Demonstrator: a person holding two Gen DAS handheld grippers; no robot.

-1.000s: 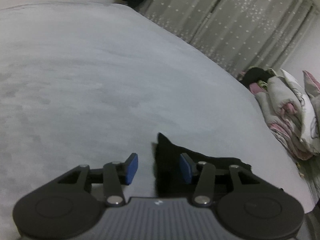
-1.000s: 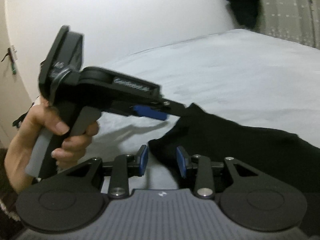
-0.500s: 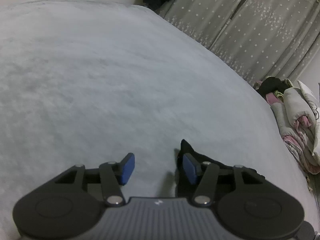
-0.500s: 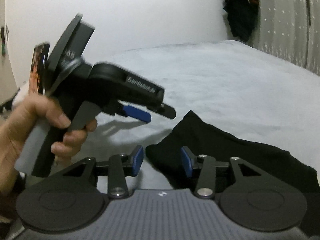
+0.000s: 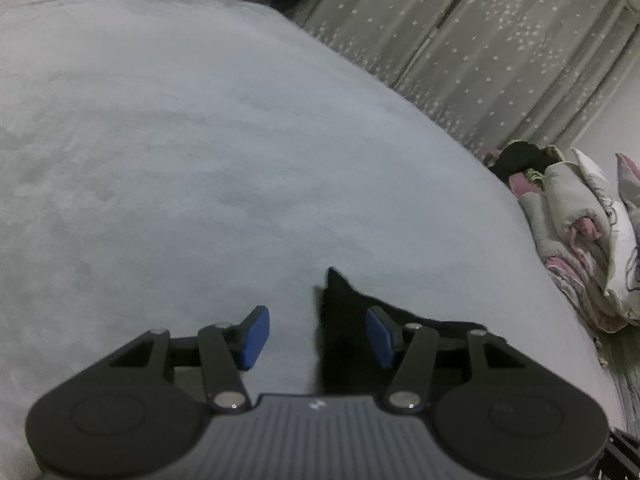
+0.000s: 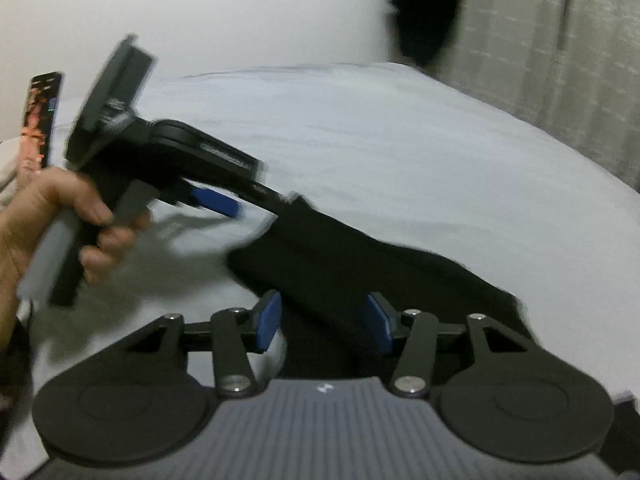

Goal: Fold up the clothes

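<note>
The bed (image 5: 200,160) lies bare and flat beyond the black garment (image 6: 360,264), which sits at the near edge, so nothing blocks a pass over the wide grey cover past the cloth. Beside the garment's pointed corner, the left gripper (image 6: 256,200) and the person's hand (image 6: 76,220) take up the room on that side. Off the bed's far side from the garment, a heap of bedding (image 5: 580,232) and the starred curtain (image 5: 500,60) close the way.

Home bedroom, wide grey bed (image 5: 200,160), star-patterned curtains (image 5: 500,48), heaped bedding (image 5: 580,232) beside it
</note>
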